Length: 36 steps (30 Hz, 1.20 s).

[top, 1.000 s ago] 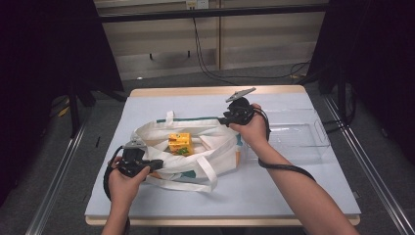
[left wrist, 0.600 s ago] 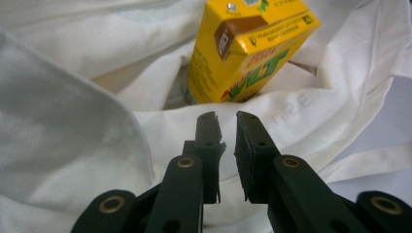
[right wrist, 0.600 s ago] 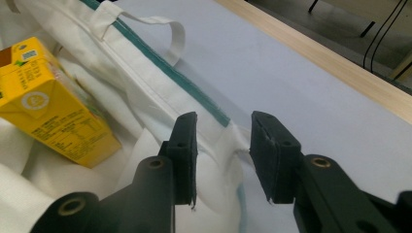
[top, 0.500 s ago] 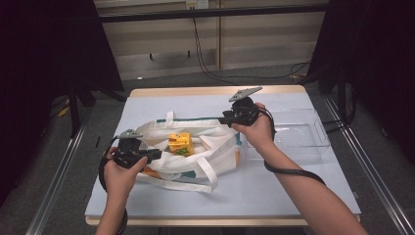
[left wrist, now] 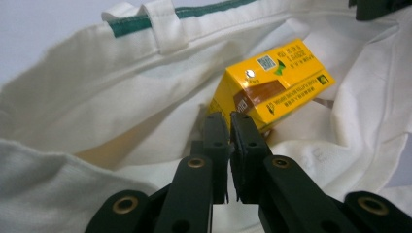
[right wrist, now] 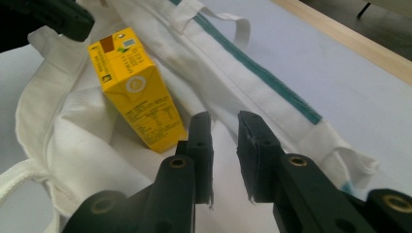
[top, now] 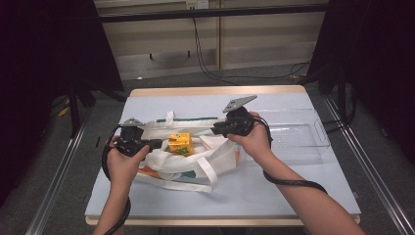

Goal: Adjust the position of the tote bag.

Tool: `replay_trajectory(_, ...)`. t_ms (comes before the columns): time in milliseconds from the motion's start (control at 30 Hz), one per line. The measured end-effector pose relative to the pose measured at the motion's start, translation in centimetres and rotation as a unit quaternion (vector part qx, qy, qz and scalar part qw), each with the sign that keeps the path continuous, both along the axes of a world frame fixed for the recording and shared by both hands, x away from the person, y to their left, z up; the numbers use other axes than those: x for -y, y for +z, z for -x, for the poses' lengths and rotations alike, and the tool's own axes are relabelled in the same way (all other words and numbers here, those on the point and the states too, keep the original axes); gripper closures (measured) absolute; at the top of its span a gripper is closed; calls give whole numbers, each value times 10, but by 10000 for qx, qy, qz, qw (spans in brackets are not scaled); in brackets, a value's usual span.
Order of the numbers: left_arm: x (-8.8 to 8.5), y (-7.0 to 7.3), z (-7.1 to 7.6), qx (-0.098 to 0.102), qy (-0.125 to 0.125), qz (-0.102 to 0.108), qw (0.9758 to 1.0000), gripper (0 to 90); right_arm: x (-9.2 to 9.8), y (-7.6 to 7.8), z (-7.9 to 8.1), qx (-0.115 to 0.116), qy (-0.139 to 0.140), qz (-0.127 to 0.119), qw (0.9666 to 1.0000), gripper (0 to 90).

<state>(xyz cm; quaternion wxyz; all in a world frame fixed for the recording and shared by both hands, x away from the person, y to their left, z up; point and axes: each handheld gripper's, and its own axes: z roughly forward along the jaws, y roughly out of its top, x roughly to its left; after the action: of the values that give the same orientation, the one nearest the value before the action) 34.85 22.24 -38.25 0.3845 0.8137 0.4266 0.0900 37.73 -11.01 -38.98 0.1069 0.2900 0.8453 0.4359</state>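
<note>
A: Where is the yellow cardboard drink carton (top: 179, 143)?

B: Inside the open mouth of the white cloth tote bag with a green band (top: 195, 164), on the pale blue table (top: 274, 181).

A: And the tools?

B: Compared with a second ago, the left gripper (left wrist: 229, 127) has risen, jaws together, seemingly pinching bag cloth. The right gripper (right wrist: 224, 127), jaws just closing, slightly apart, nothing between, so the bag is being spread.

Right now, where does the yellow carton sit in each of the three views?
High view: yellow carton at centre-left, inside the open white bag.
Left gripper view: upper right, lying tilted just past the jaws.
Right gripper view: upper left, standing on the bag cloth.
Shared landmark: the bag's green band.
</note>
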Motion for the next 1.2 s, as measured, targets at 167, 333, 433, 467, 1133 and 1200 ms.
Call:
replay_trajectory(167, 1, -1, -9, 1, 46, -30, 10000, 887, -8, -5, 4, -81, 98, 2, 9999, 766)
replay_trajectory(333, 4, -2, -14, 13, 88, -19, 10000, 900, -15, -10, 8, -158, 221, 41, 9996, 812)
replay_trajectory(433, 5, -3, -17, -42, 30, -70, 10000, 900, -17, -12, 10, -179, 261, 62, 9995, 834)
replay_trajectory(467, 6, -4, -18, -12, 95, -52, 9999, 900, -17, -13, 10, -216, 283, 41, 9994, 844)
replay_trajectory(1133, 12, -9, -30, -48, 164, -49, 9998, 900, -19, -26, 26, -386, 524, -23, 9979, 874)
replay_trajectory(1200, 11, -10, -32, -79, 21, -182, 9998, 900, -18, -27, 27, -373, 538, -41, 9978, 874)
